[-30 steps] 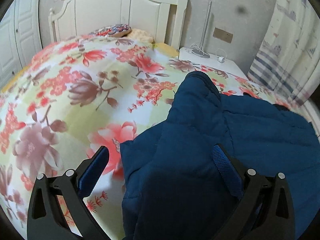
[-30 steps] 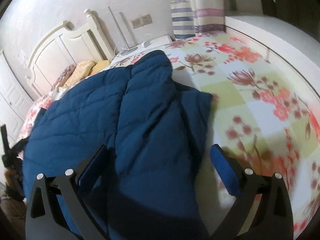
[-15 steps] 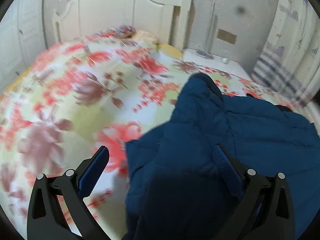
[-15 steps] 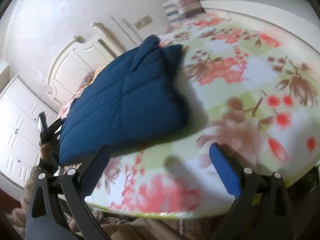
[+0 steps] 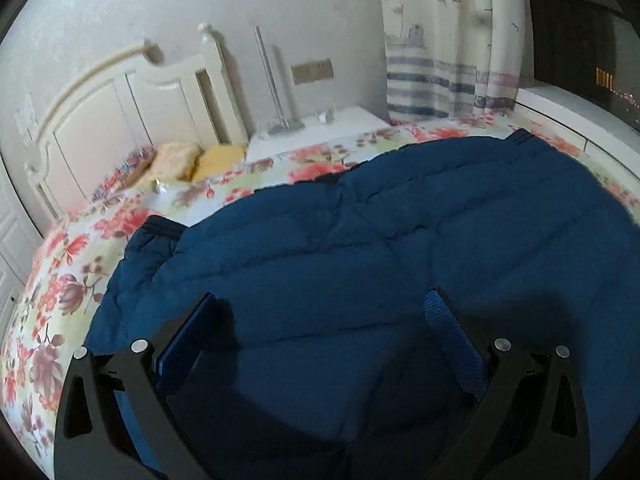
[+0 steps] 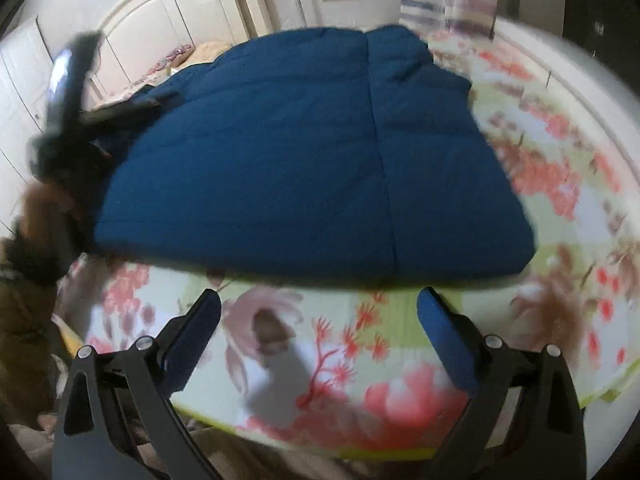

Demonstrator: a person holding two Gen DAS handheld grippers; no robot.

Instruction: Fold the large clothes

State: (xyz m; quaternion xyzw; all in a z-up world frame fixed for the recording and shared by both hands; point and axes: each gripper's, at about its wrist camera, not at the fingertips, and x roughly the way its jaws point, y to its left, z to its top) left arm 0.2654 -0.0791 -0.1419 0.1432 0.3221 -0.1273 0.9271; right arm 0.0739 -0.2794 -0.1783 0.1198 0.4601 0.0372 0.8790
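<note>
- Jacket: dark blue, quilted in stitched rows.
- Bedspread: pale green and white blocks with red, pink and mauve flowers.
- Headboard: cream white.
- Curtain: off-white with blue-grey stripes and a ship print.
- Gripper frames: black, with blue pads.
- Pillow: yellow.

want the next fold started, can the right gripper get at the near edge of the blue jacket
Probably yes: the right gripper is open over bare floral bedspread, and nothing lies between it and the blue jacket edge.
</note>
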